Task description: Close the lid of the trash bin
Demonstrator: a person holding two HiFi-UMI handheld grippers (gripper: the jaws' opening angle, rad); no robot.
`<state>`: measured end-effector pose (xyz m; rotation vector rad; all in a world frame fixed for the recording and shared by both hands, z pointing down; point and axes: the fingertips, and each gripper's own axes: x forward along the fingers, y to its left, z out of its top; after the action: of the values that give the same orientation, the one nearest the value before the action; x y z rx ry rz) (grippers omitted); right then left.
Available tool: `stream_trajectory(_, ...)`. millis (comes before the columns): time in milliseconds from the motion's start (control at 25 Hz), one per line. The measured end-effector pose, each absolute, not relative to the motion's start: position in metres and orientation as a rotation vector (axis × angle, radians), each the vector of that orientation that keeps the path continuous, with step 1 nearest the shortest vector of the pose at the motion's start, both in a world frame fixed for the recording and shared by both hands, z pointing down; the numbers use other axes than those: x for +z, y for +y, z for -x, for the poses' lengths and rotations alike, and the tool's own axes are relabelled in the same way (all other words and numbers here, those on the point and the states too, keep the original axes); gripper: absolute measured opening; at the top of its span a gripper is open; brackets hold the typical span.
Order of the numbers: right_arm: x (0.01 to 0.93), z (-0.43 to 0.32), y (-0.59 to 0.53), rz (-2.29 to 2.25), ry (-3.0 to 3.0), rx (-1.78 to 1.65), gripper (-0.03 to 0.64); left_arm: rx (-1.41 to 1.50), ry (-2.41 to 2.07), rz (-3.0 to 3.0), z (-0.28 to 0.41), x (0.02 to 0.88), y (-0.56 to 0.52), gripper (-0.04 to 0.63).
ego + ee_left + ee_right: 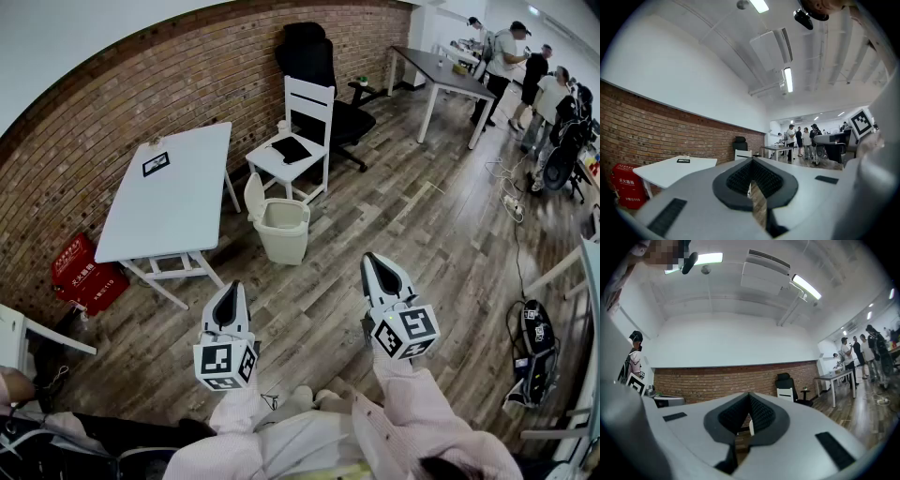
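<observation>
The person is holding both grippers level and out in front, well short of the trash bin [284, 228]. The bin is standing on the wooden floor [375, 216] ahead of the left gripper [230, 289] and slightly to that gripper's right, and ahead of the right gripper [373, 260] and to its left. It is sitting just beside the white table [169, 197] and in front of a white chair [298, 141].

The lid [253, 197] is standing open, raised upright at the side of the bin away from the right gripper, so the closing has not yet begun.

In each gripper view the jaws are meeting at the tips with nothing between them: the left gripper [751, 161] is closed and empty, and the right gripper [749, 397] is looking the same.

The bin is looking like thin, pale plastic, so it is probably light, stiff and smooth, and the lid seems hinged at its lower edge. Clamping it is likely unnecessary. A closed tip placed behind the lid's upper rim could be nudging it over toward the opening. Because the bin appears light and empty-looking, a hard push may be sliding or tipping it, so steadying the near rim with the other gripper would probably help.
</observation>
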<state>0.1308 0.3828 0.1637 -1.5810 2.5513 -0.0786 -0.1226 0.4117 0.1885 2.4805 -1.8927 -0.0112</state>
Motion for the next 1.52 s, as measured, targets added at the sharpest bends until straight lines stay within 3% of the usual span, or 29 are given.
stream_trajectory(640,0.170,-0.151,0.387,1.558,2.547,-0.076,0.003,0.009,-1.885,-2.477,0.089,0.192,0.421,-0.003)
stream_trajectory(800,0.172,-0.148,0.389,1.536,2.558,-0.083,0.003,0.005,-1.871,-2.483,0.085,0.193,0.421,0.089)
stream_trajectory(1080,0.173,-0.142,0.381,1.511,2.576,-0.084,0.003,-0.006,-1.900,-2.459,0.093,0.188,0.412,0.158)
stream_trajectory(1520,0.186,-0.129,0.332,1.486,2.591,-0.127,0.003,0.001,-1.933,-2.391,0.112,0.203,0.370,0.209)
